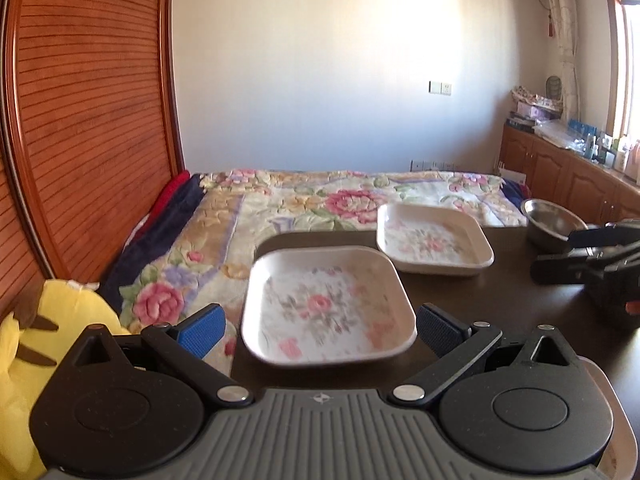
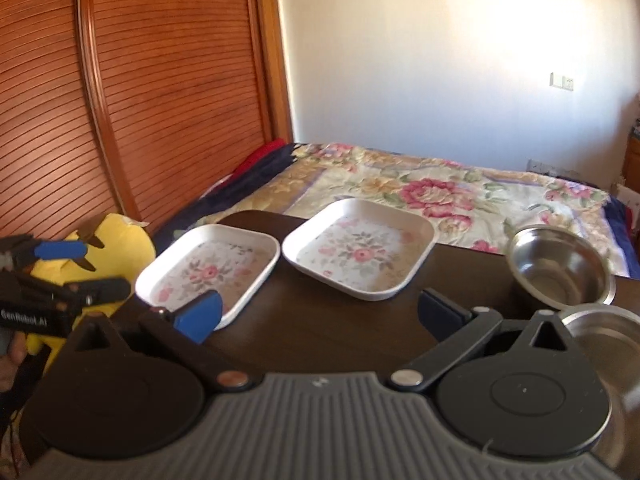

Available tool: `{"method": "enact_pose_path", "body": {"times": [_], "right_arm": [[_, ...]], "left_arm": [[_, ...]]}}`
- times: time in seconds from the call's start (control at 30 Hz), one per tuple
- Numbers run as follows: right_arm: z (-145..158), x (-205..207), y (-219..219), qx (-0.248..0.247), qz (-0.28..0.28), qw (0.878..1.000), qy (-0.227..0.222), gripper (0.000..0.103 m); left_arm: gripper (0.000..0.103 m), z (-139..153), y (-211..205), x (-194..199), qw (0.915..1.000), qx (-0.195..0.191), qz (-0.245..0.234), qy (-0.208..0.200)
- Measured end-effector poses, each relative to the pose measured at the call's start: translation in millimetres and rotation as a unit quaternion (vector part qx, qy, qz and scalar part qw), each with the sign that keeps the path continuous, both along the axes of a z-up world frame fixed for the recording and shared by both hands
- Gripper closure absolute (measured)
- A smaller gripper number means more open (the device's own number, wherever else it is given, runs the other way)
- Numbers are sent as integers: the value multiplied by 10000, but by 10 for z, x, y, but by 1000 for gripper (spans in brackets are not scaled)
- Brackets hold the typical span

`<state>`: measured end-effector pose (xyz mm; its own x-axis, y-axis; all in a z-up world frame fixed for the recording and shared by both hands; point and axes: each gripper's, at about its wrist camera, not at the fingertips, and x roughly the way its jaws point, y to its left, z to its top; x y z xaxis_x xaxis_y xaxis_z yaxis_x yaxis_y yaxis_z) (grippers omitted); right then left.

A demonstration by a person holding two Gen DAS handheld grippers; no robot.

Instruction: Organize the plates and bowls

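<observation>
Two square white plates with a pink flower print lie on a dark table [image 2: 320,344]. In the left wrist view the near plate [image 1: 328,304] sits just ahead of my open left gripper [image 1: 320,328], between its blue pads and touching neither. The far plate [image 1: 434,240] lies behind it to the right. My right gripper [image 2: 320,314] is open and empty over the table, short of the right plate [image 2: 360,252] and the left plate [image 2: 208,272]. Two steel bowls [image 2: 560,268] [image 2: 604,332] stand at the right.
A bed with a floral quilt [image 2: 440,188] runs along the table's far edge. A yellow plush toy [image 1: 48,340] lies at the left, beside slatted wooden wardrobe doors [image 1: 88,100]. Wooden cabinets [image 1: 560,168] with clutter line the right wall.
</observation>
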<state>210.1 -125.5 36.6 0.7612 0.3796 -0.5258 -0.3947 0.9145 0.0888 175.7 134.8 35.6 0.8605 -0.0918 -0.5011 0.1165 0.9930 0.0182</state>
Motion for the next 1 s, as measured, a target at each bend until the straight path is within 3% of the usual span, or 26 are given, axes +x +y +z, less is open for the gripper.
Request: {"method": "enact_pose_path", "body": {"times": [0.17,0.3,0.37,0.4,0.53,0.67,0.83,1.0], "right_arm": [[-8,180,186,-54,180,9997,147,0],[-41,315,390,-239,414,9986,223,1],[-62,381,481,-345,512,9977,274,9],[-80,418,533,-401,562,9971,322,22],[-154,549,630,-417,661,9954,546,36],[-245,672,700,-336,691,9940,781,46],[-351,791,734,-202,691,9919,1050,58],[-400,831,745,-166,721,9904,1166,67]], "left_arm": [[3,-1,166,181,9999,-112,-7,-20],[12,-56,247,326,10000,-27,-17,52],[19,-93,279,393,10000,-3,-19,82],[24,-116,298,427,9999,-11,-28,116],[35,-194,366,553,9997,-26,-35,222],[40,-276,444,687,9993,-149,-74,343],[63,-386,497,797,9982,-274,-96,517],[78,-457,544,846,9973,-363,-98,633]]}}
